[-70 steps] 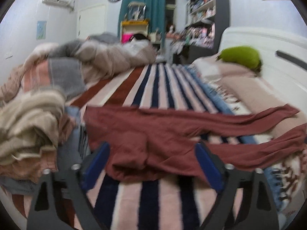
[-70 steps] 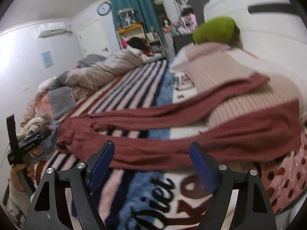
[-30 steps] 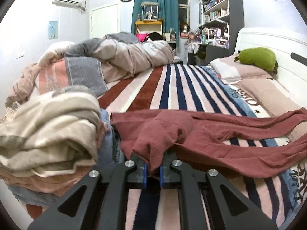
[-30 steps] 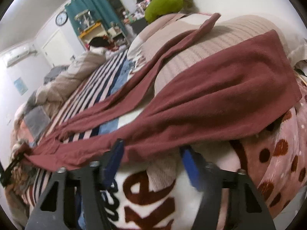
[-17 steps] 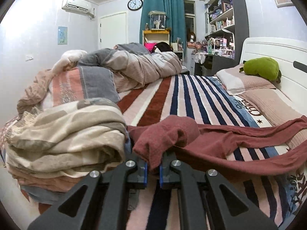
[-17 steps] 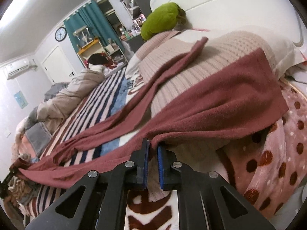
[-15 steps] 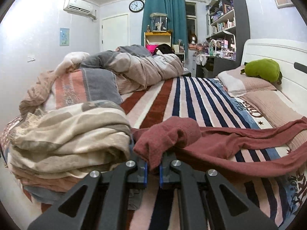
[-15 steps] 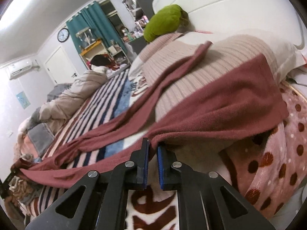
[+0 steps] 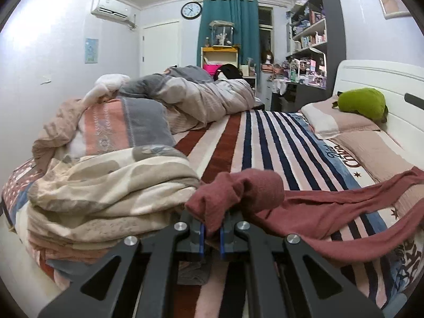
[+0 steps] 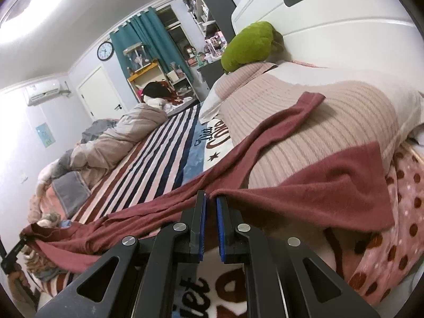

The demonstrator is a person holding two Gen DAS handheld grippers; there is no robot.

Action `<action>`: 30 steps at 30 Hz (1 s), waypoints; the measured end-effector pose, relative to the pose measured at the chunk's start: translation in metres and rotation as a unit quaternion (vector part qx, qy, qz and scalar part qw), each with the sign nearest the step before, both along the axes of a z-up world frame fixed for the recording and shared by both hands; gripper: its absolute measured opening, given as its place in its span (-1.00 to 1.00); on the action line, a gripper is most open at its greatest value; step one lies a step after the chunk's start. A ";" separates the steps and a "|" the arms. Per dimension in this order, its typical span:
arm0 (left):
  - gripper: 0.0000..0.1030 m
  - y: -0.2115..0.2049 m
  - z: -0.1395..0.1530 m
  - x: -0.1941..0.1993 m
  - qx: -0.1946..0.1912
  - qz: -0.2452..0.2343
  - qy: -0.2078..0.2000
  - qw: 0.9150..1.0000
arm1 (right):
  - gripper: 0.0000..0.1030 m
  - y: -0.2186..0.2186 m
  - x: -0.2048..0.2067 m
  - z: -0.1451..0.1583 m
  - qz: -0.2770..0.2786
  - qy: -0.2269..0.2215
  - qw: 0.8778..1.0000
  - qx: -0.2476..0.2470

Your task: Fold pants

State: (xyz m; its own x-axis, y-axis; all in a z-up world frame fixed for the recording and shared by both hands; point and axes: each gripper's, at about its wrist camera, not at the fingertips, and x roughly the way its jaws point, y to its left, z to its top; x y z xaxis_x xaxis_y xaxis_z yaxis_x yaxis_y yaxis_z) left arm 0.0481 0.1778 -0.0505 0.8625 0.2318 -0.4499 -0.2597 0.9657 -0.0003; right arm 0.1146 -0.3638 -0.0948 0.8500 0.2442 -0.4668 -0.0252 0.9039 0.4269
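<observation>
Dark red pants [image 9: 326,212] lie stretched across the striped bed, the waist at the left and both legs running right over a beige pillow [image 10: 318,122]. My left gripper [image 9: 211,232] is shut on a bunched fold of the waist, lifted a little off the bed. My right gripper [image 10: 210,198] is shut on the edge of the near pant leg [image 10: 331,193], which lifts into a peak at the pads. The far leg [image 10: 286,122] lies draped over the pillow. At the far left of the right wrist view the left gripper [image 10: 16,249] holds the waist end.
A pile of folded blankets and clothes [image 9: 106,185] sits left of the waist. A rumpled duvet [image 9: 201,100] lies at the bed's far end. A green plush [image 9: 363,103] rests by the white headboard [image 10: 331,26]. A polka-dot blanket [image 10: 397,225] covers the near right edge.
The right gripper closed on the near pant leg's edge and lifted it. The left gripper, holding the waist fold throughout, rose and pulled back, so the room beyond shows higher.
</observation>
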 end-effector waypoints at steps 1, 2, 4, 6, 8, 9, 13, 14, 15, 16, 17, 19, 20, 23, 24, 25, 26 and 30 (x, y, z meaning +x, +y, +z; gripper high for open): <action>-0.90 -0.003 0.000 0.006 0.004 -0.003 0.004 1.000 | -0.96 0.001 0.006 0.002 0.001 0.002 1.000 -0.005; -0.90 -0.005 -0.001 0.010 0.005 -0.006 0.008 1.000 | -0.96 0.002 0.010 0.003 0.003 0.006 1.000 -0.012; -0.89 -0.006 -0.005 0.020 0.004 -0.011 0.024 1.000 | -0.96 0.004 0.021 0.004 0.006 0.026 0.999 -0.037; -0.88 -0.006 -0.015 0.027 0.012 -0.009 0.045 0.999 | -0.93 0.005 0.026 0.001 0.010 0.042 0.998 -0.051; -0.83 -0.006 -0.025 0.031 0.016 -0.013 0.071 0.997 | -0.89 0.007 0.027 -0.002 0.021 0.056 0.996 -0.063; -0.78 -0.005 -0.028 0.031 0.012 -0.014 0.080 0.997 | -0.86 0.008 0.028 -0.004 0.031 0.061 0.995 -0.068; 0.15 -0.004 -0.021 0.018 0.015 -0.011 0.072 0.997 | -0.29 0.030 0.044 -0.012 0.088 0.080 0.989 -0.090; 0.15 -0.006 -0.018 0.013 0.022 -0.011 0.070 0.997 | -0.29 0.036 0.049 -0.012 0.099 0.081 0.987 -0.097; 0.16 -0.008 -0.013 0.007 0.030 -0.012 0.069 0.997 | -0.29 0.043 0.054 -0.013 0.108 0.082 0.985 -0.103; 0.17 -0.009 -0.010 0.002 0.034 -0.010 0.067 0.997 | -0.29 0.053 0.063 -0.015 0.123 0.085 0.982 -0.112; 0.17 -0.010 -0.006 -0.001 0.033 -0.012 0.064 0.997 | -0.29 0.060 0.070 -0.015 0.132 0.087 0.981 -0.116; 0.17 -0.013 0.001 -0.001 0.020 -0.026 0.061 0.998 | -0.29 0.070 0.084 -0.017 0.148 0.089 0.978 -0.121; 0.17 -0.020 0.004 0.005 0.017 -0.037 0.056 0.998 | -0.29 0.075 0.091 -0.018 0.154 0.091 0.976 -0.123; 0.17 -0.044 0.010 0.030 0.022 -0.067 0.043 0.997 | -0.30 0.088 0.119 -0.023 0.172 0.104 0.971 -0.132; 0.17 -0.058 0.011 0.045 0.023 -0.085 0.036 0.995 | -0.38 0.092 0.129 -0.026 0.180 0.112 0.968 -0.133; 0.17 -0.068 0.010 0.058 0.021 -0.101 0.036 0.994 | -0.43 0.097 0.135 -0.028 0.186 0.117 0.966 -0.135; 0.17 -0.080 0.007 0.074 0.018 -0.124 0.044 0.991 | -0.56 0.100 0.141 -0.031 0.191 0.123 0.964 -0.141; 0.00 -0.119 -0.031 0.148 0.006 -0.208 0.125 0.970 | -0.73 0.115 0.167 -0.049 0.211 0.158 0.950 -0.168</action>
State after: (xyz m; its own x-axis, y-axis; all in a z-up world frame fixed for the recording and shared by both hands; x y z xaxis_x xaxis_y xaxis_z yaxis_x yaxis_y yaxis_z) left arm 0.1962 0.0586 -0.0818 0.7470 -0.1056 -0.6564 0.1616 0.9865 0.0251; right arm 0.2816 -0.2485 -0.1441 0.5146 0.3239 -0.7939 -0.3343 0.9284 0.1621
